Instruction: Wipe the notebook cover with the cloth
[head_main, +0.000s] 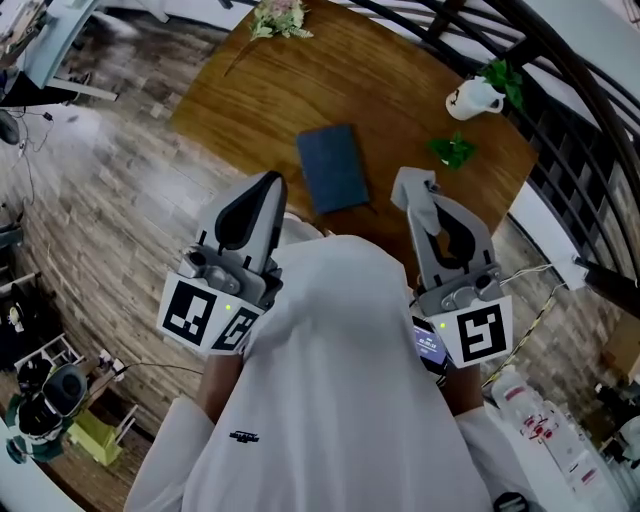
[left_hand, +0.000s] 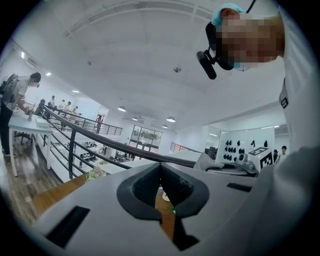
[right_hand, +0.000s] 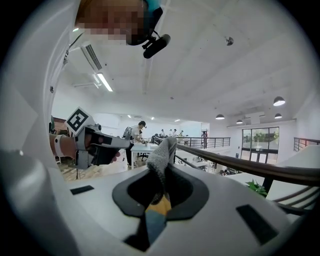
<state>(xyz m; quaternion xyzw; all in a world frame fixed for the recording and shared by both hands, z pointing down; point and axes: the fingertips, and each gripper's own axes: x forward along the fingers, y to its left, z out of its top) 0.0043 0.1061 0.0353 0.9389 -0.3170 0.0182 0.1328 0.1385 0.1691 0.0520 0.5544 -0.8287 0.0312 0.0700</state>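
A dark blue notebook (head_main: 333, 168) lies shut on the round wooden table (head_main: 260, 90), a short way in front of both grippers. My right gripper (head_main: 418, 200) is shut on a grey cloth (head_main: 411, 185), which sticks up out of the jaw tips to the notebook's right. In the right gripper view the cloth (right_hand: 162, 152) stands pinched between the jaws, and a strip of the notebook (right_hand: 155, 225) shows through the gap below it. My left gripper (head_main: 268, 182) is shut on nothing, near the notebook's left corner. Both are held close to the person's chest.
A white mug (head_main: 472, 98) and a small green plant (head_main: 455, 150) stand at the table's right. Dried flowers (head_main: 280, 18) lie at the far edge. A dark railing (head_main: 560, 90) curves behind the table. Wood floor lies to the left, and cables and bottles (head_main: 540, 420) to the right.
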